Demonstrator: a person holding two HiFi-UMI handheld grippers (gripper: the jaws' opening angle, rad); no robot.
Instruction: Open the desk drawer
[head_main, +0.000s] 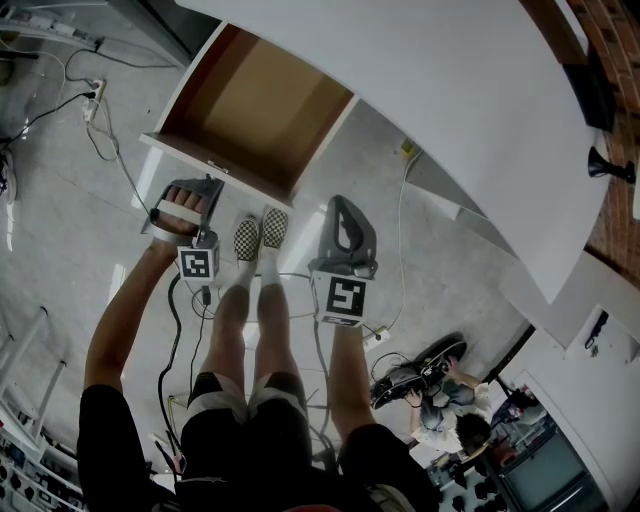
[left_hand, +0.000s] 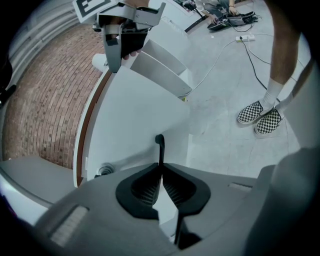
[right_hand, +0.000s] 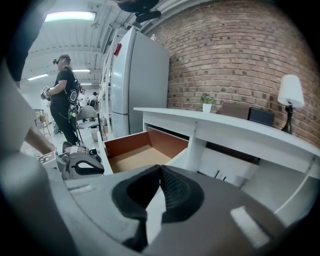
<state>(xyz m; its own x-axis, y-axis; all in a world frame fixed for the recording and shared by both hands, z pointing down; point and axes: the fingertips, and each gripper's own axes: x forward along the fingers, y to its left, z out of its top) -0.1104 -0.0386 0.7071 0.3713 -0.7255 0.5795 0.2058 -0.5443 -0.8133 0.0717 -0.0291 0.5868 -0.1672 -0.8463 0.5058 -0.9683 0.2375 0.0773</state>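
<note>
The white desk (head_main: 450, 90) has its drawer (head_main: 250, 100) pulled out, with a bare brown bottom and nothing inside. On the drawer's white front is a thin black handle (head_main: 216, 166). My left gripper (head_main: 200, 183) reaches that front edge. In the left gripper view its jaws (left_hand: 161, 172) are closed together around the handle (left_hand: 160, 145), which runs between the pads. My right gripper (head_main: 340, 205) hovers to the right of the drawer, apart from it. It is shut (right_hand: 160, 170) with nothing between the pads. The right gripper view shows the open drawer (right_hand: 135, 150) and the left gripper (right_hand: 80, 165).
Checkered shoes (head_main: 260, 235) stand just below the drawer front. Cables and a power strip (head_main: 95, 100) lie on the floor at left. A person sits on the floor at lower right (head_main: 450, 420). Another person (right_hand: 65, 100) stands far off. A lamp (right_hand: 291, 95) and a plant (right_hand: 206, 102) are on the desk.
</note>
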